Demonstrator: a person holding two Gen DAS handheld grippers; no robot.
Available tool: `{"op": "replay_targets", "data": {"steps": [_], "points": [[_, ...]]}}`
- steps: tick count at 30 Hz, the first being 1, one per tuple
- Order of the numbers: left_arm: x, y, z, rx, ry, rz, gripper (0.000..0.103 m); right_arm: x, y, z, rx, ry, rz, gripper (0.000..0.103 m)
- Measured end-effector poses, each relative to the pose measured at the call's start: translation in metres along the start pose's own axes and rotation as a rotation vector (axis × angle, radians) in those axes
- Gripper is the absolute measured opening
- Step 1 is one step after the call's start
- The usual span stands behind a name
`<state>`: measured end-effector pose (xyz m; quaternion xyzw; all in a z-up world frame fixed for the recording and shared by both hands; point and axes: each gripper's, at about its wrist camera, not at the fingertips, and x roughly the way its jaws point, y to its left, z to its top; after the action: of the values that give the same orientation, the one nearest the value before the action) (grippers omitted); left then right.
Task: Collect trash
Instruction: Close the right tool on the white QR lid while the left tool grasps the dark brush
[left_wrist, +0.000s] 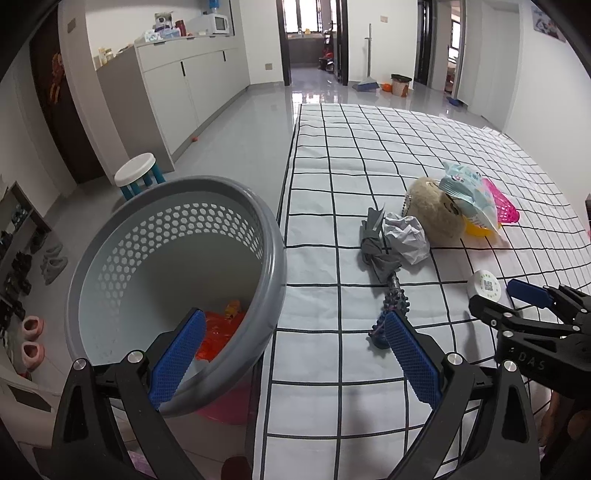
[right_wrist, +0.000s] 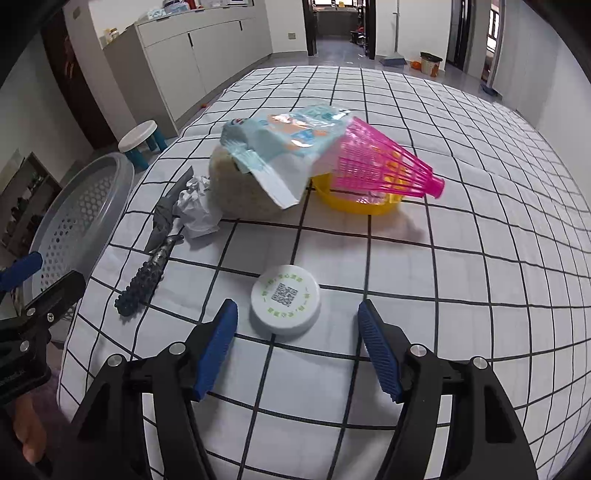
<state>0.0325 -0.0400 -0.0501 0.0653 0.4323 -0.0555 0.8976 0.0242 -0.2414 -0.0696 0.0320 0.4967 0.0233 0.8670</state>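
A white lid (right_wrist: 285, 300) with a printed code is seen lying flat on the checked cloth (right_wrist: 461, 280), near the table's near edge. The right gripper (right_wrist: 297, 345) is angled down over it, jaws parted wide and released; the lid sits just beyond the blue pads (right_wrist: 218, 347), untouched. In the left view the lid (left_wrist: 484, 285) is partly covered by the right gripper (left_wrist: 517, 295).

Farther off, crumpled paper (right_wrist: 197, 210), a grey folded thing (right_wrist: 166, 214) with a knobbed handle and a tan plush (right_wrist: 243, 192) are found. A torn wrapper (right_wrist: 291, 147) is draped over the plush and a pink mesh cone (right_wrist: 380, 162), hiding most of a yellow bowl (right_wrist: 354, 203).

At the table's left edge a grey basket (left_wrist: 177, 266) is tilted, with something orange (left_wrist: 218, 332) inside, hard to make out. The left gripper (left_wrist: 291, 354) is held open and empty, one pad before the basket, the other over the cloth.
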Motion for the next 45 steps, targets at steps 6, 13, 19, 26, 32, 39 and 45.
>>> {"op": "replay_targets", "data": {"steps": [6, 13, 19, 26, 32, 39, 45], "points": [[-0.001, -0.002, 0.0, 0.006, -0.007, -0.002, 0.095, 0.002, 0.008, 0.002, -0.036, -0.016, -0.038, 0.038], [-0.002, -0.008, -0.004, 0.02, -0.01, -0.004, 0.096, -0.005, -0.005, -0.001, 0.011, -0.015, -0.003, 0.038], [0.0, -0.016, -0.006, 0.042, -0.021, -0.003, 0.096, -0.023, -0.023, -0.007, 0.095, -0.027, 0.032, 0.038], [0.007, -0.029, -0.004, 0.063, -0.027, -0.016, 0.096, -0.034, -0.028, -0.011, 0.119, -0.041, 0.048, 0.038], [0.02, -0.042, -0.002, 0.063, 0.02, -0.058, 0.096, -0.042, -0.028, -0.014, 0.12, -0.058, 0.055, 0.038], [0.034, -0.047, -0.004, 0.059, 0.052, -0.052, 0.096, -0.045, -0.034, -0.013, 0.135, -0.063, 0.06, 0.038], [0.04, -0.051, -0.007, 0.066, 0.067, -0.058, 0.077, -0.048, -0.031, -0.014, 0.129, -0.065, 0.066, 0.038]]}}
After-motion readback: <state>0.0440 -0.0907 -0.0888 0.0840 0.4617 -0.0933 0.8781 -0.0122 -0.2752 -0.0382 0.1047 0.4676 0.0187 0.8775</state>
